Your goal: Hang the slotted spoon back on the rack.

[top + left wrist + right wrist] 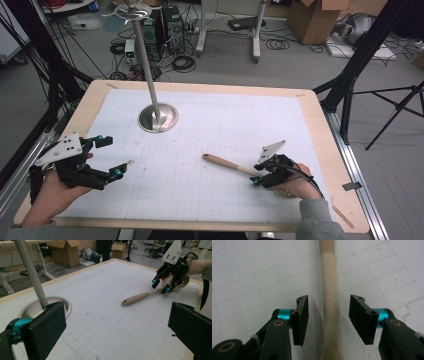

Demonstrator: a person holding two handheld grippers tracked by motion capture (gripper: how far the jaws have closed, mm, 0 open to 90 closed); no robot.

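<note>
A beige slotted spoon [227, 164] lies flat on the white gridded mat [200, 135], with its handle end toward the middle of the table. My right gripper [256, 179] points down over the handle near the spoon's head. Its jaws stand on either side of the handle [329, 277] with a gap on both sides, so it is open. The left gripper view shows the spoon [140, 297], its perforated head partly hidden behind the right gripper [160, 286]. My left gripper [114, 156] hovers at the mat's left edge, wide open and empty, and its pads [45, 332] frame the mat.
A metal stand with a round base [158, 118] and a tall pole rises at the back left of the mat. The wooden table rim [325, 150] borders the mat. Cardboard boxes [312, 17], cables and a tripod stand on the floor beyond.
</note>
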